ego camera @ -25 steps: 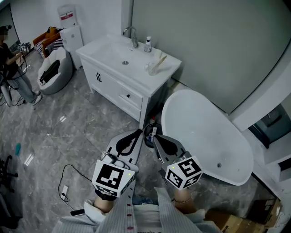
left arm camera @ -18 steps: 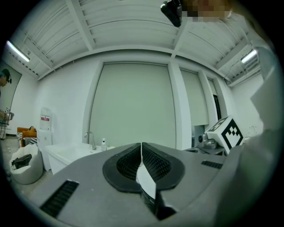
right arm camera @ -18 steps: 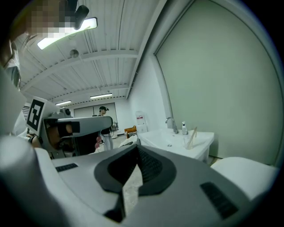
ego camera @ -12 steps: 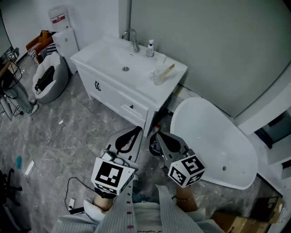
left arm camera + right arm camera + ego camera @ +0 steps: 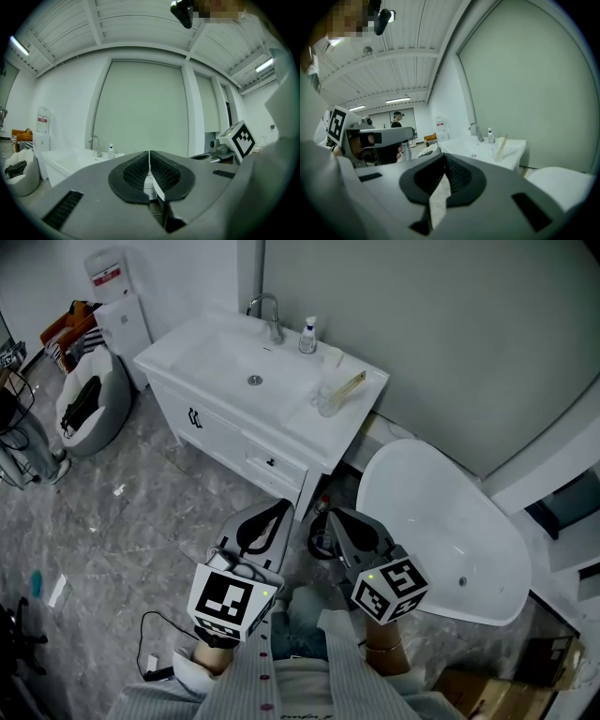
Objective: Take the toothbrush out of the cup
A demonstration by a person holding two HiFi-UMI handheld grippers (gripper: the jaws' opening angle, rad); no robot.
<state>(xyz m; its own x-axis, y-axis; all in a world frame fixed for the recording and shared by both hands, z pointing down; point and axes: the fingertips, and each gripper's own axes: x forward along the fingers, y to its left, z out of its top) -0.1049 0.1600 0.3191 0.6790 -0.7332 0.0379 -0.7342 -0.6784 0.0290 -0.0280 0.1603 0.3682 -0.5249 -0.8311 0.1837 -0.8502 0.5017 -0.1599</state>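
A clear cup (image 5: 326,405) stands on the right end of the white vanity top (image 5: 225,362), with a pale toothbrush (image 5: 347,387) leaning out of it to the right. Both grippers are held over the floor, well short of the vanity, pointing toward it. My left gripper (image 5: 279,510) is shut with nothing in it; its pads (image 5: 140,171) meet in the left gripper view. My right gripper (image 5: 330,514) is also shut and bare. The right gripper view shows the cup (image 5: 497,153) and toothbrush (image 5: 502,146) far ahead; the left gripper's jaws hide the cup from its own view.
A faucet (image 5: 267,313) and a small soap bottle (image 5: 307,336) stand at the sink's back edge. A white bathtub (image 5: 441,521) lies right of the vanity, a dark bin (image 5: 319,542) between them. A white beanbag seat (image 5: 89,399) and a floor cable (image 5: 155,629) are at the left.
Both grippers have moved forward toward the vanity, which now sits nearer and more central in the head view. The person at the far left has dropped out of view. Both jaws stay shut.
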